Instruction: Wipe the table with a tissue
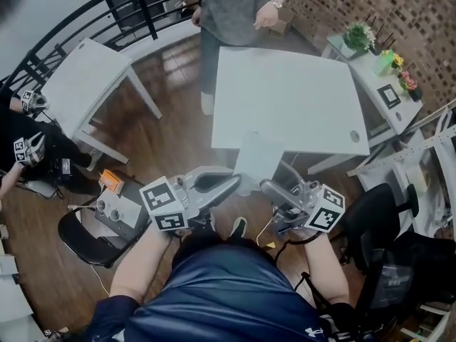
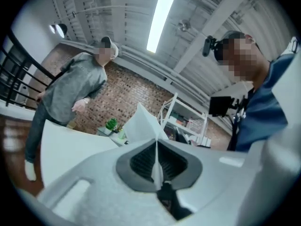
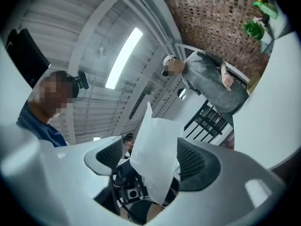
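Note:
A white tissue hangs in the air between my two grippers, just in front of the near edge of the white table. My left gripper is shut on one corner of it. In the left gripper view the tissue stands up from the closed pads of that gripper. My right gripper is open. In the right gripper view the tissue hangs loose between the spread jaws of that gripper, touched by neither pad. Both grippers are held close to my body, short of the table.
A person in a grey top stands at the table's far side. A second white table is at the left, a side table with potted plants at the right. Black chairs and a stool with devices flank me.

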The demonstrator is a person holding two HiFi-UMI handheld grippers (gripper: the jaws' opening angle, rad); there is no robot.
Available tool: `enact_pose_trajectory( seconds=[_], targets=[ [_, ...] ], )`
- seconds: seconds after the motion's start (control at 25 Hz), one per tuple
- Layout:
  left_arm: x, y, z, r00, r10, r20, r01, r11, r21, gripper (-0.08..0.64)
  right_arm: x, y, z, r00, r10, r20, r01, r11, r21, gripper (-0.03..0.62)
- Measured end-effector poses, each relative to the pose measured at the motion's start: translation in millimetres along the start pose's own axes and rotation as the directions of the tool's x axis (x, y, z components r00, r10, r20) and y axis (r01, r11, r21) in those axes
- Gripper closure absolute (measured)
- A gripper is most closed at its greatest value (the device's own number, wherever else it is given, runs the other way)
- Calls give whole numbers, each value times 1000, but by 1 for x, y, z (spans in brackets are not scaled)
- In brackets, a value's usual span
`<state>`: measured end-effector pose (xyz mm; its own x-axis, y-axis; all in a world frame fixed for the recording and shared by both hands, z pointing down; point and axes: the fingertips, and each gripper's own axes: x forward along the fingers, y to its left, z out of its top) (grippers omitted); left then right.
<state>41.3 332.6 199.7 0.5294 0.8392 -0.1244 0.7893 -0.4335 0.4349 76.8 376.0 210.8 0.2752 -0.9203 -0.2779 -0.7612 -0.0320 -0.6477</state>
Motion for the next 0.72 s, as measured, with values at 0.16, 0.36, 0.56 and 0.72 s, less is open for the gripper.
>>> enact_pose_trajectory(
  seconds=[0.16, 0.36, 0.56, 0.72],
  targets=[
    [18, -16, -3, 989, -147, -13, 146, 989, -19, 554, -10, 4, 2, 1000, 20, 16, -20, 1000, 21, 248],
    [25, -12, -4, 972, -234, -27, 233, 972, -28, 554, -19, 2, 14, 998, -44, 43, 46, 998, -44, 554],
    [25, 2, -5, 967, -255, -20, 252, 963, -96, 552, -10, -7, 12, 991, -130, 42, 133, 989, -59, 581],
    [18, 31, 0, 978, -208, -2, 207, 973, -102, 445, -9, -23, 29, 968, -212, 132, 223, 972, -72, 581]
  ],
)
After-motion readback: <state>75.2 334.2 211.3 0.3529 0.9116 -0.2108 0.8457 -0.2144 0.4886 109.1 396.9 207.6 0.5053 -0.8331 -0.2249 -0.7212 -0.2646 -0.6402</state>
